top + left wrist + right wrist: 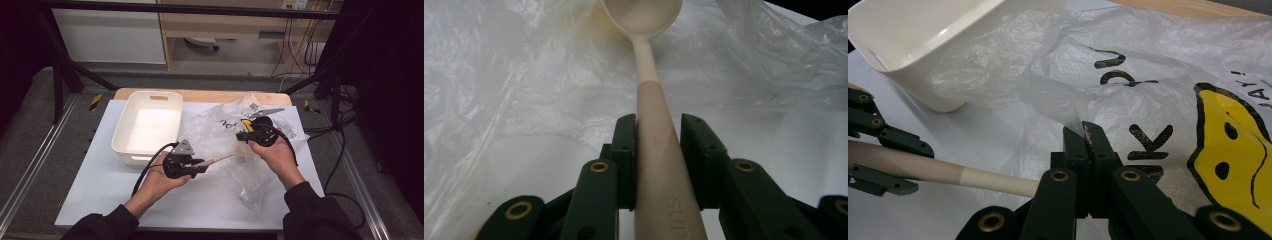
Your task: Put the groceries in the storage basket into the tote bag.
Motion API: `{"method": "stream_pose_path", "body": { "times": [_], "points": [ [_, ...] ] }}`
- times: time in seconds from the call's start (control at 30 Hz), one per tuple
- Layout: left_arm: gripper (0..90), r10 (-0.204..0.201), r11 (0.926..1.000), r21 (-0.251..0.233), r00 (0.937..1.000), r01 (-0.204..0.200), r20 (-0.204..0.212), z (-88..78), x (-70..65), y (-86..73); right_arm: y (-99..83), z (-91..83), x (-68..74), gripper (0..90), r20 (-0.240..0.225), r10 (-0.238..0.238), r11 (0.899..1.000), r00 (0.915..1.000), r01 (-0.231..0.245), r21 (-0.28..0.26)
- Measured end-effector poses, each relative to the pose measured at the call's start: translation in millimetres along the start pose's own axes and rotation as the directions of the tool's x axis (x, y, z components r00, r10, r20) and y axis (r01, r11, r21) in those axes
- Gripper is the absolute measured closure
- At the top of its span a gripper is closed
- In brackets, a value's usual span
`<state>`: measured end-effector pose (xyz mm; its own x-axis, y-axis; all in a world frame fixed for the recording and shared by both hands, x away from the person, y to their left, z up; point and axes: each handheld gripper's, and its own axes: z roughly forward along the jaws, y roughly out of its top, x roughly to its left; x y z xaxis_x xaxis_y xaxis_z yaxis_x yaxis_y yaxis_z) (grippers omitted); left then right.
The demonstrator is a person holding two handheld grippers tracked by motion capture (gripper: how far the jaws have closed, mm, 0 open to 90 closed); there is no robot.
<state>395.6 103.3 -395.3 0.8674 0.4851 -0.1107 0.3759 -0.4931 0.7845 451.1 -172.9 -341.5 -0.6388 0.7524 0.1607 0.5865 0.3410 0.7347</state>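
High view first, reading from the left: a white rectangular plastic tub (148, 127) sat on the pale blue table sheet (100, 185), at about ten o'clock from the left gripper (200, 168). That gripper, held in the person's left hand (160, 182), had its jaws partly closed on the thick handle of a cream plastic spoon (225, 158), which ran toward two o'clock into the mouth of a crumpled clear plastic bag (227, 132) with black lettering and a yellow print. In the left gripper view the pads (625, 150) pressed both sides of the handle and the spoon's bowl (644, 15) lay at twelve o'clock against the bag's film. Farther right, the right gripper (241, 135), in the right hand (275, 155), sat at the bag's opening. In the right gripper view its jaws stood fully together, pinching a fold of the thin film (1087, 131), with the spoon's shaft (948, 172) coming in from nine o'clock and the tub (923, 45) at eleven o'clock
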Motion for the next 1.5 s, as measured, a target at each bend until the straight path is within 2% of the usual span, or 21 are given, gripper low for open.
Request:
{"method": "stream_pose_path", "body": {
  "times": [0.1,0.27,0.3,0.77,0.97,1.5],
  "points": [
    [68.6,0.008,0.9999,0.006,1.0,-0.008,0.004,7.0,-1.4,2.7,-0.9,-0.4,0.1,90.0,-0.003,-0.002,1.0,1.0,0.002,0.004],
    [68.6,-0.003,0.9998,0.018,1.0,0.003,0.004,17.1,-0.2,6.2,-2.1,0.9,1.4,90.0,-0.006,-0.01,1.0,0.9999,0.01,0.01],
    [68.7,-0.012,0.9999,0.011,0.9999,0.012,0.01,19.3,0.3,6.9,-2.4,1.2,2.0,90.0,-0.009,-0.012,1.0,0.9999,0.013,0.012],
    [68.6,0.003,1.0,-0.003,0.9996,-0.003,0.03,45.3,8.4,18.8,-7.2,11.8,9.1,90.0,-0.034,-0.028,0.999,0.999,0.029,0.025],
    [68.6,0.026,0.9996,-0.005,0.9994,-0.026,0.023,53.2,8.8,23.9,-8.1,15.1,9.5,90.0,-0.035,-0.03,0.999,0.999,0.031,0.029],
    [68.6,0.04,0.9989,-0.026,0.9992,-0.039,0.005,68.6,20.7,34.1,-15.7,17.3,13.1,90.0,-0.041,-0.038,0.999,0.9984,0.039,0.036]
  ]
}}
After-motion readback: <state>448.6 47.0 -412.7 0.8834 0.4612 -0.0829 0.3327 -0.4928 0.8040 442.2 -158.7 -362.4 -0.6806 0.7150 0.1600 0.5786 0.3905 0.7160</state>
